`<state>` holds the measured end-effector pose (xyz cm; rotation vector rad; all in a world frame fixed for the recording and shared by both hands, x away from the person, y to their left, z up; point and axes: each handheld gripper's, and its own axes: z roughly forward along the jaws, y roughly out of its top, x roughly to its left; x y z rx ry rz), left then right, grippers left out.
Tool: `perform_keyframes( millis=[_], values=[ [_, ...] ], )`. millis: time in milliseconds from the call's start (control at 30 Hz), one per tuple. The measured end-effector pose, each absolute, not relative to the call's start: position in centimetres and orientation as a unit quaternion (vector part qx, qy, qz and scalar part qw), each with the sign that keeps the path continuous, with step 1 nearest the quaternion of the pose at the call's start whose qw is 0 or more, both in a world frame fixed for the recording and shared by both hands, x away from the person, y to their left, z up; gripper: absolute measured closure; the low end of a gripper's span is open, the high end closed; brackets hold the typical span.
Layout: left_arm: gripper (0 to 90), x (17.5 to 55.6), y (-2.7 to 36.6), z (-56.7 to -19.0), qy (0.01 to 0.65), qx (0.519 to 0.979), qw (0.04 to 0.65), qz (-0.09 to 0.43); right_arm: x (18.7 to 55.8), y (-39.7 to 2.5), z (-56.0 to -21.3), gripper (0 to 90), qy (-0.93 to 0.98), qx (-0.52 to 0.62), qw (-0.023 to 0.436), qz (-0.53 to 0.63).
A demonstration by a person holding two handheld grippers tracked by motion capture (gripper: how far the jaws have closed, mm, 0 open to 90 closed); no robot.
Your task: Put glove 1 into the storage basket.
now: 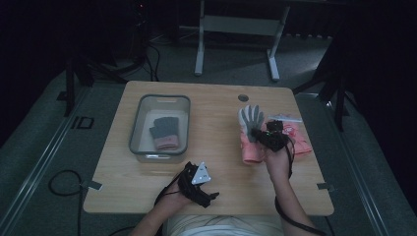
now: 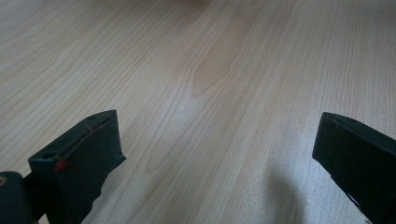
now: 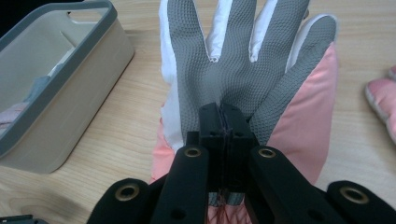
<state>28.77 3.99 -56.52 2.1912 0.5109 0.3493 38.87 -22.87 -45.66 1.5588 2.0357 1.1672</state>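
A ski glove (image 1: 251, 121) with a grey textured palm, white fingers and a pink cuff lies palm up at the table's right middle. My right gripper (image 1: 263, 133) is shut on it; in the right gripper view the jaws pinch the palm fabric of the glove (image 3: 233, 56) at the tip of the right gripper (image 3: 225, 114). A second pink glove (image 1: 300, 137) lies just to its right, its edge (image 3: 383, 95) in sight. My left gripper (image 1: 212, 196) rests near the front edge, and the left gripper (image 2: 217, 140) is open over bare wood (image 2: 210, 70).
A grey-rimmed bin (image 1: 164, 97) stands left of centre and holds a grey glove with a pink cuff (image 1: 164, 130). The bin (image 3: 70, 79) is close to the left of the held glove. A round cable hole (image 1: 243, 97) sits near the table's far edge.
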Motion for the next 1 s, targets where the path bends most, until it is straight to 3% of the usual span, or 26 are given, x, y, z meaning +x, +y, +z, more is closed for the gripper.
perform_keyframes(
  millis=[433, 1000],
  values=[
    [1.0, 28.8, 3.9, -56.8, 0.2, 0.877, 0.414, 0.137, 41.0, -19.2, -51.0, 88.6, 0.732, 0.559, 0.136, 0.364],
    [1.0, 28.7, 3.9, -56.9, 0.198, 0.88, 0.41, 0.135, 42.0, -17.0, -53.6, 86.2, 0.769, 0.528, 0.166, 0.318]
  ],
)
